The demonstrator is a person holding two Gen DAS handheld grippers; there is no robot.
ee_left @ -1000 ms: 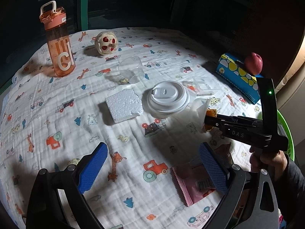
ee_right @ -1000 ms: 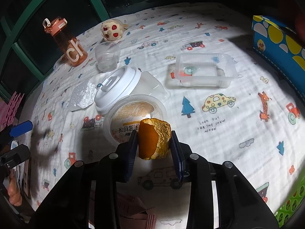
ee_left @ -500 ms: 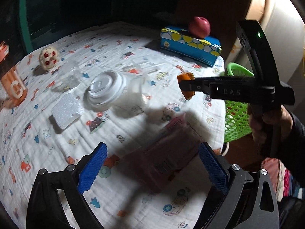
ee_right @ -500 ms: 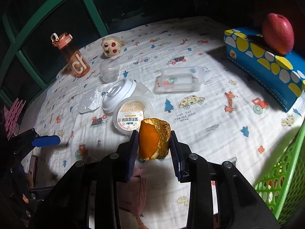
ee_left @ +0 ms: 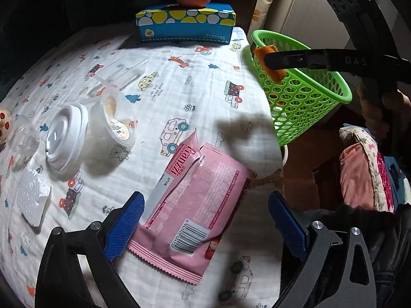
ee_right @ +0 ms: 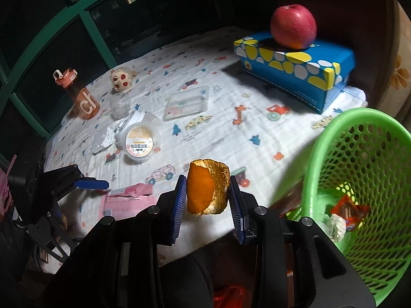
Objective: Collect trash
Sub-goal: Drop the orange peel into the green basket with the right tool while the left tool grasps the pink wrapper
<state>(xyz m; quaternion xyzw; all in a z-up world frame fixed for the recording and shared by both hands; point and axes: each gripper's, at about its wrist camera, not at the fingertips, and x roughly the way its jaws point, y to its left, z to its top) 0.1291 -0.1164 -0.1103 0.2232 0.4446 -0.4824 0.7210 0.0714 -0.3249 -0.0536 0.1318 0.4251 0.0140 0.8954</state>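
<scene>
My right gripper (ee_right: 207, 199) is shut on a piece of orange peel (ee_right: 208, 187) and holds it in the air off the table's edge, just left of the green mesh basket (ee_right: 331, 138). In the left wrist view the peel (ee_left: 269, 63) hangs at the basket's (ee_left: 308, 95) near rim. The basket holds a red wrapper (ee_right: 348, 211) and a crumpled white scrap (ee_right: 337, 227). My left gripper (ee_left: 205, 220) is open and empty, low over a pink Franzzi wrapper (ee_left: 197, 200) that lies flat between its blue pads.
On the printed cloth (ee_left: 205, 97) lie a white cup lid (ee_left: 66, 138), a pudding cup (ee_left: 115, 123), a foam block (ee_left: 32, 197), a clear tray (ee_right: 186, 102) and small clear cup (ee_right: 119, 107). A blue box (ee_right: 295, 69) carries an apple (ee_right: 292, 27). An orange bottle (ee_right: 79, 95) stands far left.
My right gripper has carried the peel from over the pudding cup rightward to the basket's rim. My left gripper has swung right and down over the pink wrapper.
</scene>
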